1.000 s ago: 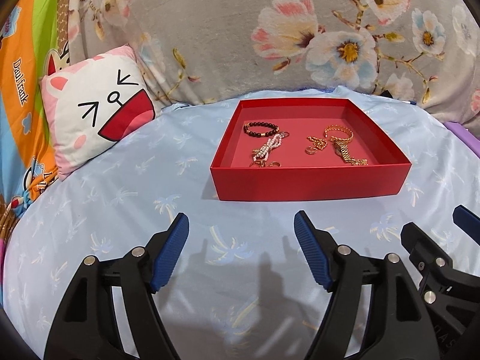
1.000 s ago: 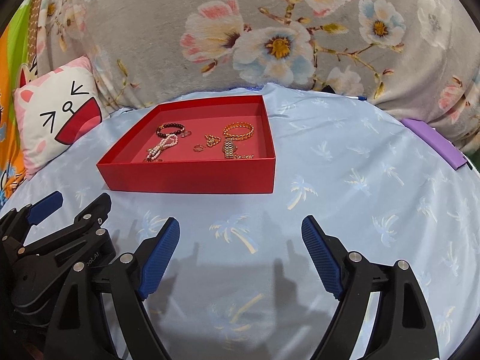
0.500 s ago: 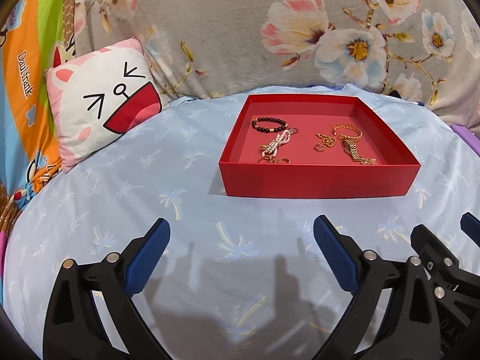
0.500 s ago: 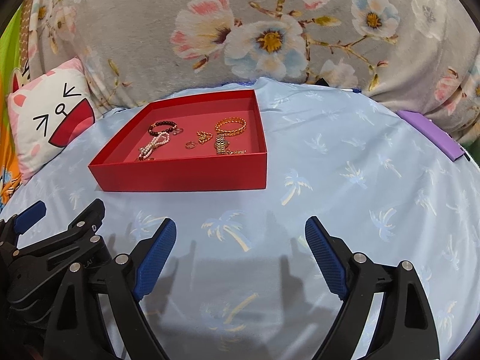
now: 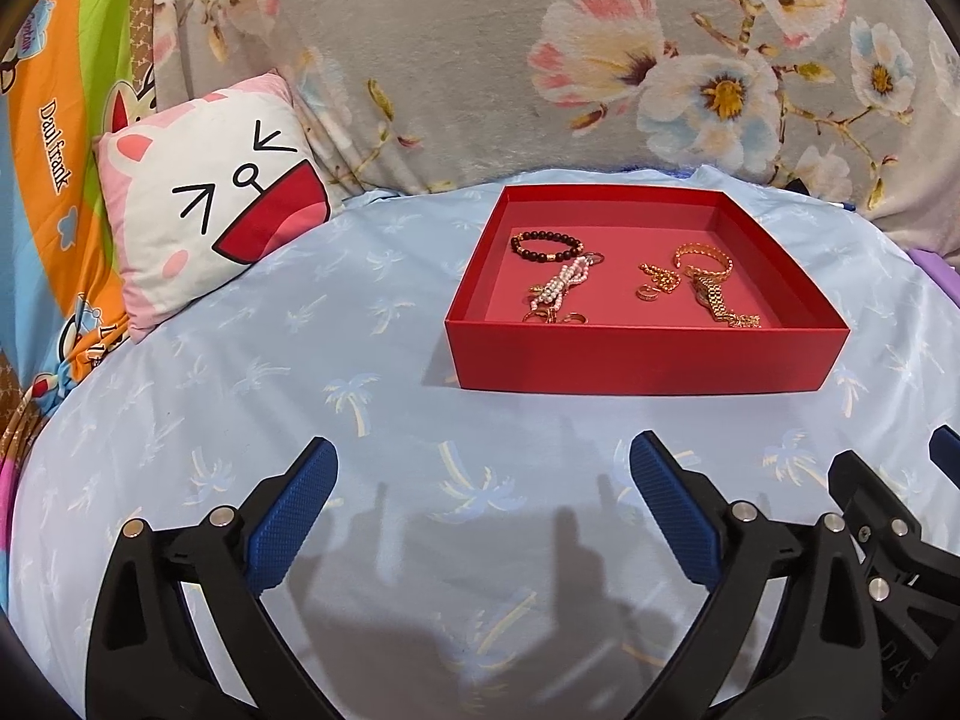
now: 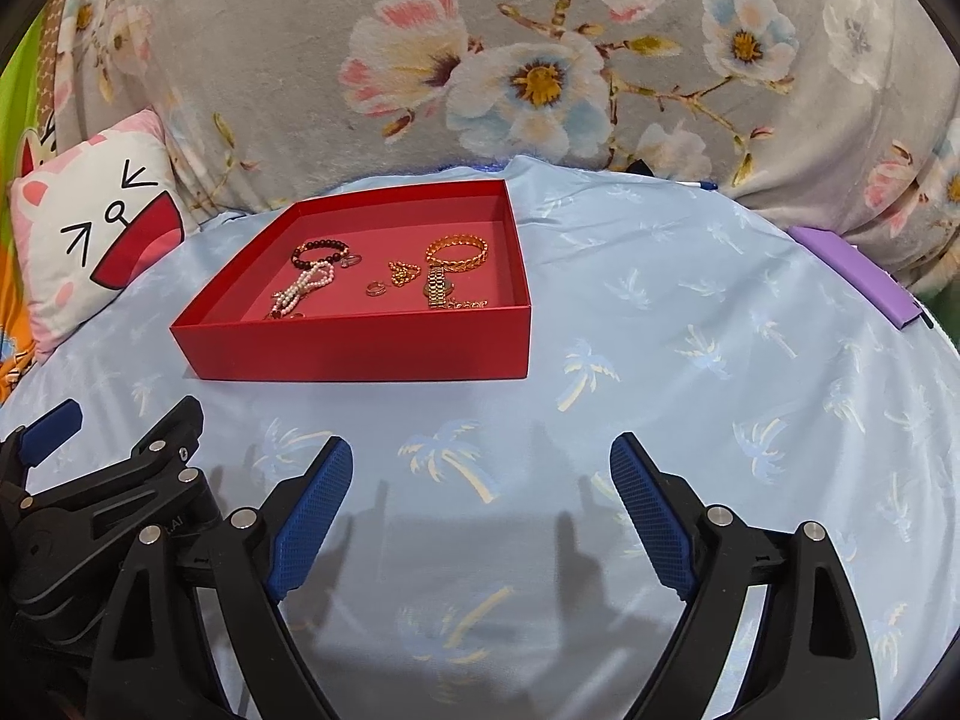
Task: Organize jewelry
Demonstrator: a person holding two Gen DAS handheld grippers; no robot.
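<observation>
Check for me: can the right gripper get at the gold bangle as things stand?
Probably yes. The right gripper is open and empty, the red tray has no lid, and the bangle lies uncovered near the tray's right wall.

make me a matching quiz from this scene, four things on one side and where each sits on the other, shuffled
Things
1. dark bead bracelet
2. gold chain bangle
3. cat-face pillow
4. purple flat item

Places
A. far right edge of the bedspread, outside the box
B. propped at the far left, against the floral blanket
C. back left part of the red box
D. back right part of the red box

Pairs: 1-C, 2-D, 3-B, 4-A
</observation>
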